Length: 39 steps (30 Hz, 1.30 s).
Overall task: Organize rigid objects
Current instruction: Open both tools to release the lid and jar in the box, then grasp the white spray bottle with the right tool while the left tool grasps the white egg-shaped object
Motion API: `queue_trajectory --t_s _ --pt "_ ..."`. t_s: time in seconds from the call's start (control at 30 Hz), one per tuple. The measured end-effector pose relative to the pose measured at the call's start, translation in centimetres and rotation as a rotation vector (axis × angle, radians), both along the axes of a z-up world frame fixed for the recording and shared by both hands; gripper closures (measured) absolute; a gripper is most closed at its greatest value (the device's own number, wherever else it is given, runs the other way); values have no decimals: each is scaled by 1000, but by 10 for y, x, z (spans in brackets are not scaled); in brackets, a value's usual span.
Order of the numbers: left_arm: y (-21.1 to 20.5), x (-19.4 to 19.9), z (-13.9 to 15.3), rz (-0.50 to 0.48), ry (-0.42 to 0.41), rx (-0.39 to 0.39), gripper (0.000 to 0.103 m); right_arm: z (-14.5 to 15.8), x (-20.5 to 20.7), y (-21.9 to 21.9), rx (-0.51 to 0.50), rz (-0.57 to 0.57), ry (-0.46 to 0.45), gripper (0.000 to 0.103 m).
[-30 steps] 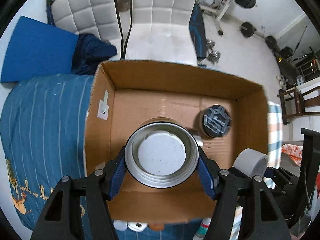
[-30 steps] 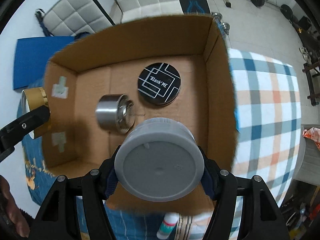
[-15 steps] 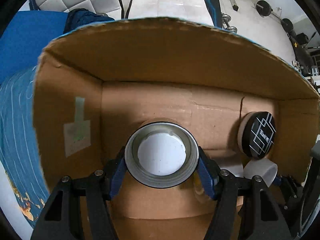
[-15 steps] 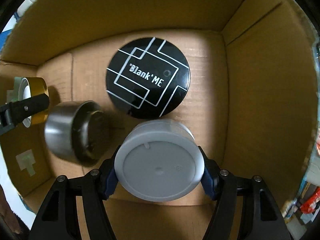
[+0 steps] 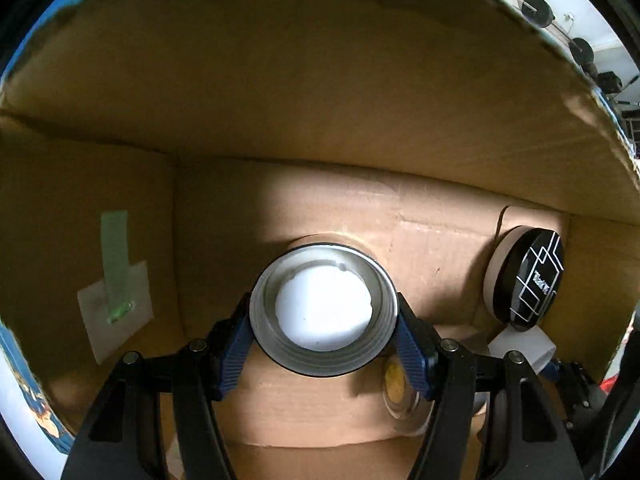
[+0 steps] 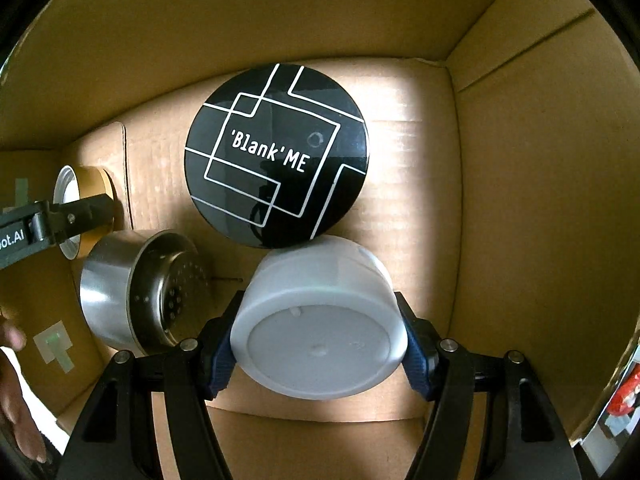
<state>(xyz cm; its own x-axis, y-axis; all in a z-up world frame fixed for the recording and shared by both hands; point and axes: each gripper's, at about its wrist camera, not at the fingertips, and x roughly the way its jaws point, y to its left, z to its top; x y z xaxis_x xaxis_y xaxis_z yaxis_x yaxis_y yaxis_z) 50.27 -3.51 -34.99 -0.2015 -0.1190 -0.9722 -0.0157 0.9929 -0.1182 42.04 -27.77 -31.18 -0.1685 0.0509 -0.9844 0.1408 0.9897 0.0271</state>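
Observation:
Both grippers are down inside a cardboard box [image 5: 320, 120]. My left gripper [image 5: 324, 338] is shut on a gold-walled round jar with a white inside [image 5: 324, 310], held near the box floor at the left; it also shows in the right wrist view [image 6: 74, 196]. My right gripper [image 6: 320, 354] is shut on a grey-white round tub [image 6: 320, 320], which touches the black "Blank'ME" round tin [image 6: 276, 156] lying on the box floor. The tin also shows in the left wrist view [image 5: 528, 276].
A steel cup [image 6: 136, 292] lies on its side on the box floor between the two grippers. Box walls [image 6: 540, 160] close in on all sides. Taped paper labels [image 5: 116, 304] stick to the left wall. A hand [image 6: 16, 392] shows at the lower left.
Both grippers have gone down from above the box rim to near its floor, each still holding its object. The grey-white tub now rests against the black tin.

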Motion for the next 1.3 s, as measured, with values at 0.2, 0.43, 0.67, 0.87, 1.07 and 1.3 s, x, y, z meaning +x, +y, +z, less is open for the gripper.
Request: queue_trajectory --t_s 0.2,0.43,0.67,0.87,1.07,1.3 --pt "8 -7 11 31 3 -28 26 7 5 4 -3 -6 4 29" --pt "7 -25 51 6 -65 -25 9 34 6 21 8 2 -21 14" --pt "3 -69 101 -17 -169 -36 1 79 -19 43 20 27 -98 0" --pt "2 -90 137 -33 -277 -27 1 117 -52 53 11 61 -179 0" --pt "5 -123 173 -38 -375 -17 1 153 -87 44 11 73 -256 0" --pt "12 -167 213 -33 -486 -18 1 199 -128 41 -1 88 -345 0"
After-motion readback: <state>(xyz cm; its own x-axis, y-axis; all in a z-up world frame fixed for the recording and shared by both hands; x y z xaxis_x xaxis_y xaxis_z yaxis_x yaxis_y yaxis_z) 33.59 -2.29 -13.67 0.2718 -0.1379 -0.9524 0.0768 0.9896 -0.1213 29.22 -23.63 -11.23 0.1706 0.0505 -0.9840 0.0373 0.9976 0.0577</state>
